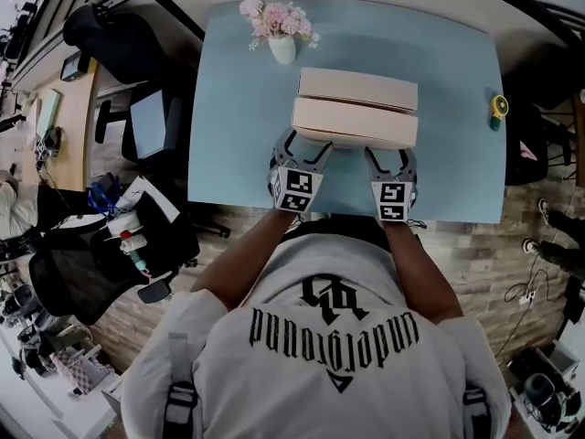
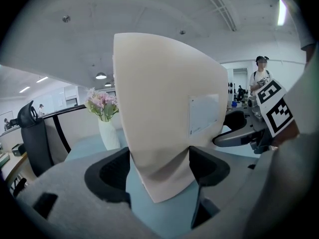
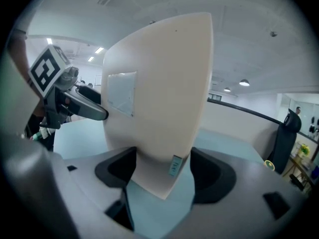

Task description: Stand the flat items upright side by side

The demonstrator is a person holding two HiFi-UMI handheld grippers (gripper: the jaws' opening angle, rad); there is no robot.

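Observation:
Two flat beige boxes lie close together in the middle of the light blue table (image 1: 238,135). The far box (image 1: 358,87) rests behind the near box (image 1: 355,122), almost touching it. My left gripper (image 1: 304,145) is shut on the near box's left end, my right gripper (image 1: 391,156) on its right end. In the left gripper view the box (image 2: 164,113) rises tall between the black pads (image 2: 119,169) of my left gripper (image 2: 159,171), one corner pointing down. The right gripper view shows the same box (image 3: 159,108) wedged in my right gripper (image 3: 162,171). Whether the box touches the table is hidden.
A white vase of pink flowers (image 1: 281,46) stands at the table's far edge, behind the boxes. A small yellow and teal object (image 1: 497,109) sits at the right edge. A black chair (image 1: 114,30) and a cluttered cart (image 1: 128,245) stand left of the table.

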